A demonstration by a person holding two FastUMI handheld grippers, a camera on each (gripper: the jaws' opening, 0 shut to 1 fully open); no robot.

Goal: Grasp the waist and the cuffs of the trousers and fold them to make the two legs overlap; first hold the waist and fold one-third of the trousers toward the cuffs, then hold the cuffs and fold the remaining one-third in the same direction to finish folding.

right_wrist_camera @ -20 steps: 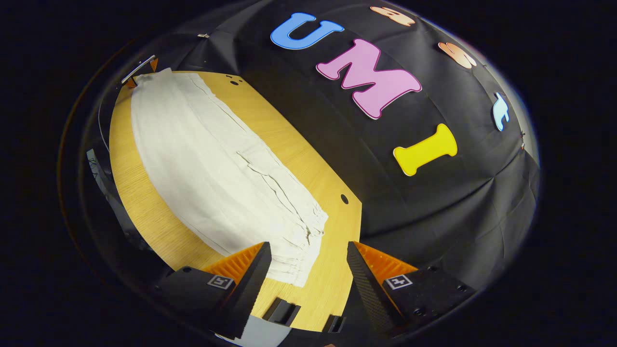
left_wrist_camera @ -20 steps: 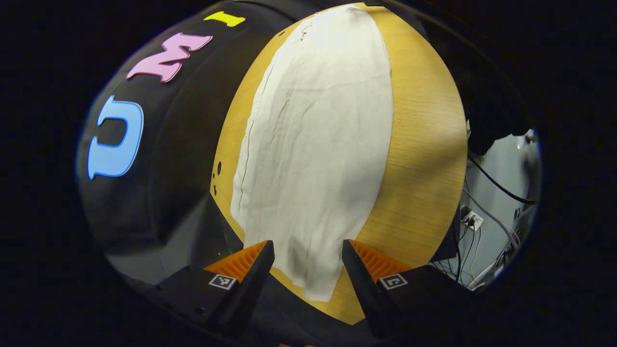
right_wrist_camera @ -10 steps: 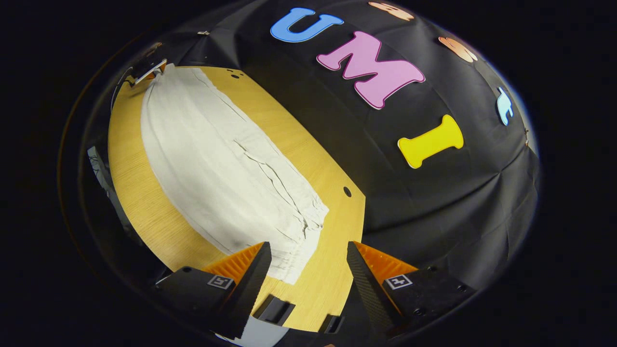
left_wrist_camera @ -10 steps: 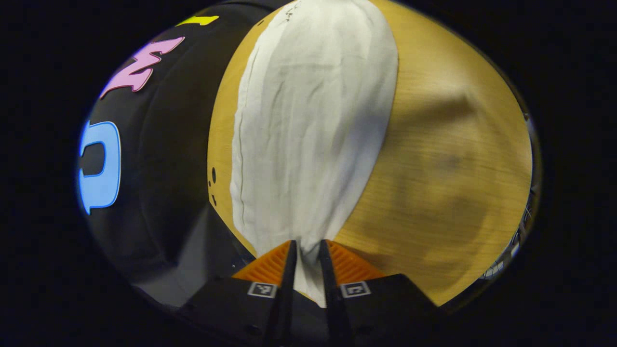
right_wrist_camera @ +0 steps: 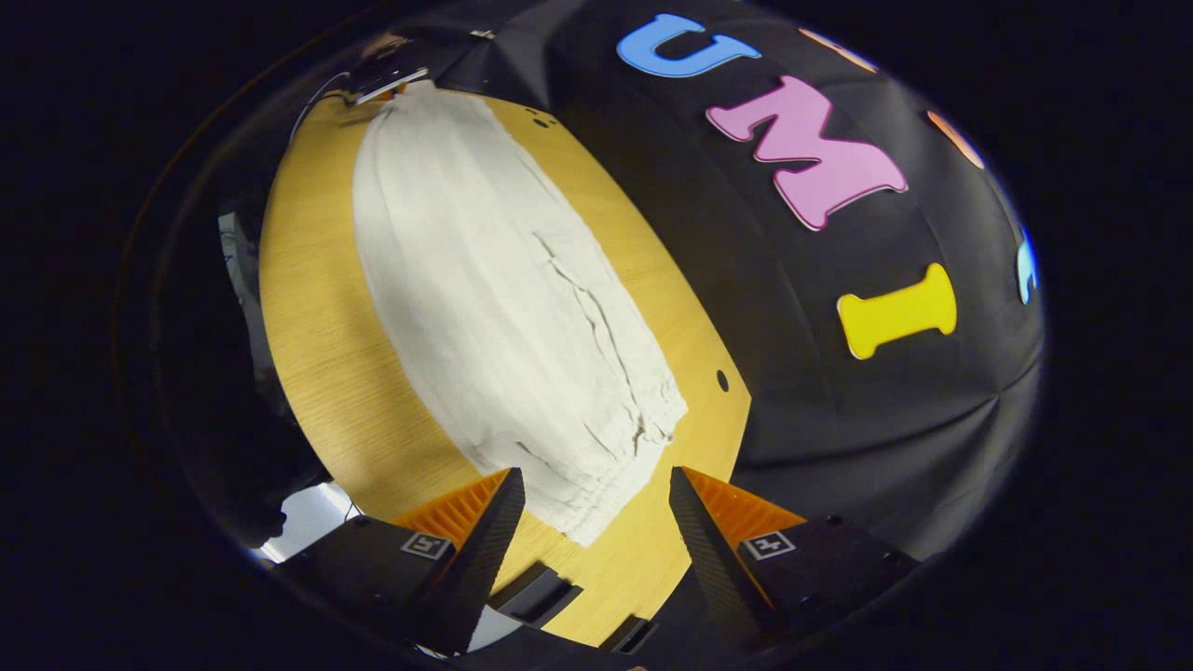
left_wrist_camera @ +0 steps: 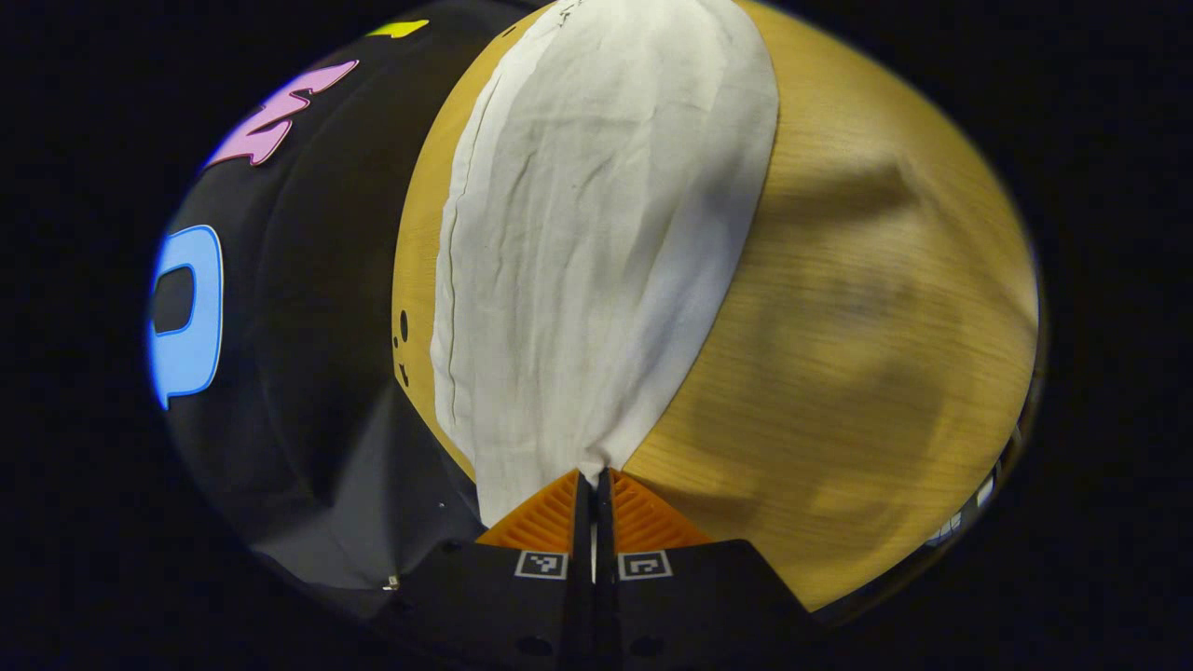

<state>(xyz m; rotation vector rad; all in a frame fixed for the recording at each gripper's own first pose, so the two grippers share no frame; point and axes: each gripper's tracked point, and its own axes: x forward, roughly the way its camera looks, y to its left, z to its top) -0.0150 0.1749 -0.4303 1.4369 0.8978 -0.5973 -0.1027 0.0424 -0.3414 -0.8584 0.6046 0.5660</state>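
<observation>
White trousers [left_wrist_camera: 596, 233] lie stretched flat along a wooden table [left_wrist_camera: 857, 326] — legs apparently already overlapped, no thirds fold yet. The left gripper [left_wrist_camera: 593, 485] has its fingers pinched together on the cloth's near end. The right gripper [right_wrist_camera: 589, 499] hovers wide apart, holding nothing, with the gathered waist [right_wrist_camera: 606, 466] just ahead between its fingers. Both thirds folds remain.

The left gripper [left_wrist_camera: 593, 485] has its two fingers pressed together on the near end of the white trousers [left_wrist_camera: 596, 233]; the trousers lie stretched along the wooden table [left_wrist_camera: 867, 308], close to its left edge, with light wrinkles.
</observation>
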